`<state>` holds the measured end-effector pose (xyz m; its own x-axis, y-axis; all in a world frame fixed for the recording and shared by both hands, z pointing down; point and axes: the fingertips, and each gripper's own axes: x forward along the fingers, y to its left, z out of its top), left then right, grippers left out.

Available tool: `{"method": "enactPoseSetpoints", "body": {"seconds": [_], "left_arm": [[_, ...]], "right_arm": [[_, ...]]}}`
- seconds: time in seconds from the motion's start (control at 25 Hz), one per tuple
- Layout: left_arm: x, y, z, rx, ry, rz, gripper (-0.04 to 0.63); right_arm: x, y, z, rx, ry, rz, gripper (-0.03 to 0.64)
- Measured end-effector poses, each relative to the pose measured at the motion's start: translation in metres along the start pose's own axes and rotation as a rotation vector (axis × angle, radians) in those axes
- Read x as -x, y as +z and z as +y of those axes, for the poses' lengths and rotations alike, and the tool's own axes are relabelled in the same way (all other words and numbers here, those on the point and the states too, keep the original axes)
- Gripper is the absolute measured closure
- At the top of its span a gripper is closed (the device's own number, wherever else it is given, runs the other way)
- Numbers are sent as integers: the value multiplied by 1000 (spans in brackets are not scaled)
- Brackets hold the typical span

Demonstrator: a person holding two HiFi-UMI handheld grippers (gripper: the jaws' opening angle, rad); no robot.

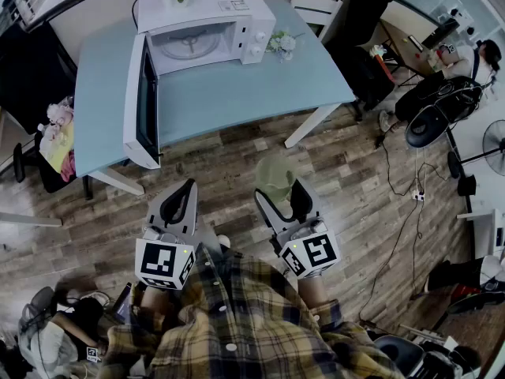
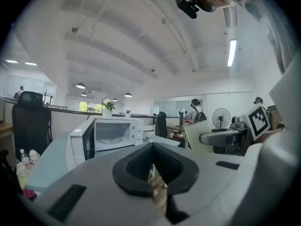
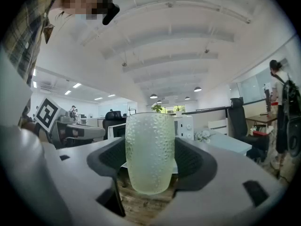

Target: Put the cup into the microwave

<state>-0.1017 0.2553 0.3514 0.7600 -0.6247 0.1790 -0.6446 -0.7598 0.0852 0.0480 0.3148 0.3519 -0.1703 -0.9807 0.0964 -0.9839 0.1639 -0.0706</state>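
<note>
held nearly level, the right gripper (image 1: 282, 199) clamps the cup (image 3: 150, 152); the left gripper (image 1: 180, 201) is closed.

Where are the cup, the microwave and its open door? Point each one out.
cup (image 3: 149, 149): right gripper view, middle of its dimpled wall.
microwave (image 1: 197, 8): head view, its white top.
microwave door (image 1: 147, 101): head view, dark window of the open door.
</note>
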Motion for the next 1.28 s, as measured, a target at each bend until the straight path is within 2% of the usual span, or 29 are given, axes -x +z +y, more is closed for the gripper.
{"method": "enactPoseSetpoints", "body": {"seconds": [0.44,0.84,1.04,1.28], "left_arm": [[-20,-15,17,29,-13,37,604],[-124,18,55,40,-86,-7,604],[-175,26,82,46,-89,-1,604],[-204,25,110,72,-62,20,604]], "right_arm": [[-24,-17,-10,-60,-31,29,290],[-108,-5,-71,-64,-90,45,290],[-160,6,-97,-58,-84,46,290],[-201,8,-112,-68,-70,67,290]]}}
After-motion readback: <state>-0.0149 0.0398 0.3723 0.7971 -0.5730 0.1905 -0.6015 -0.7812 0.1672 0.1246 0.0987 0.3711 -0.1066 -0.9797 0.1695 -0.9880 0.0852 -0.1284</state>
